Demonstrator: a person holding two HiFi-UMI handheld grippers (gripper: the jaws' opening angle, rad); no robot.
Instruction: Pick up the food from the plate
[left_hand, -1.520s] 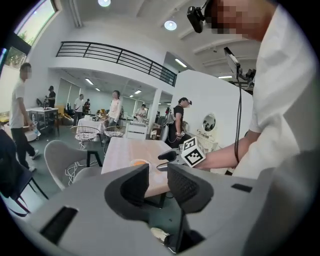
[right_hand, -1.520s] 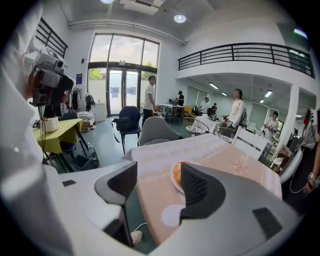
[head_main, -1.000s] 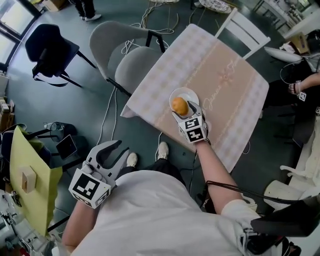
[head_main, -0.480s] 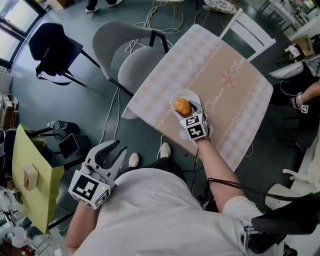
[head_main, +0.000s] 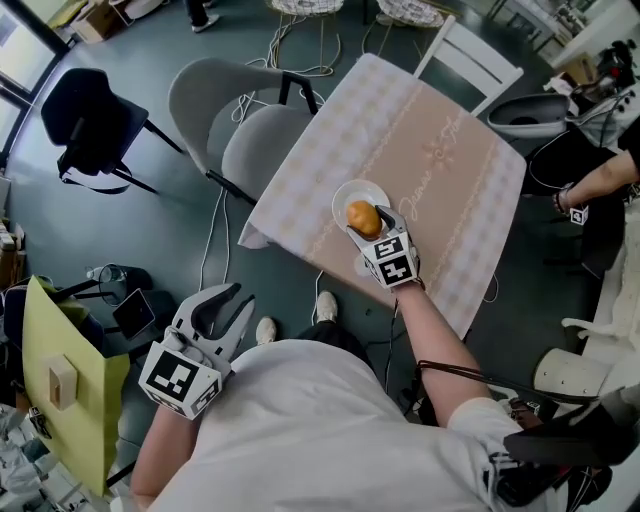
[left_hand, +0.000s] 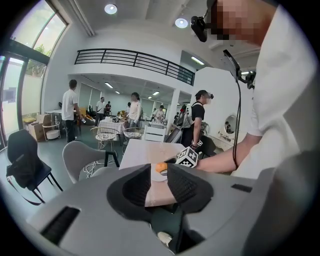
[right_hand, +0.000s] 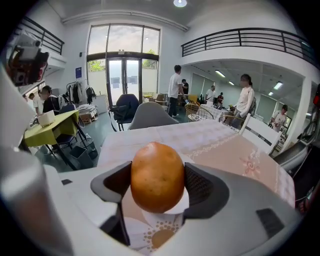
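Note:
An orange-brown, egg-shaped piece of food (head_main: 363, 218) (right_hand: 157, 176) sits between the jaws of my right gripper (head_main: 368, 222) (right_hand: 157, 182), which is shut on it just above the white plate (head_main: 352, 194) (right_hand: 156, 218). The plate rests near the front edge of the table (head_main: 440, 160) with a pale checked cloth. My left gripper (head_main: 222, 308) (left_hand: 155, 182) hangs open off the table, low at the left beside my body, with nothing between its jaws. From the left gripper view the food (left_hand: 160, 167) shows as a small orange spot far off.
Two grey chairs (head_main: 250, 120) stand at the table's left side and a white chair (head_main: 470, 55) at its far end. A black chair (head_main: 85, 125) and a yellow-green table (head_main: 60, 380) stand at the left. Cables lie on the floor. Another person's arm (head_main: 595, 180) shows at right.
The right gripper stays shut on the food over the plate; the whole view has shifted slightly as my head moved. The left gripper has hardly moved.

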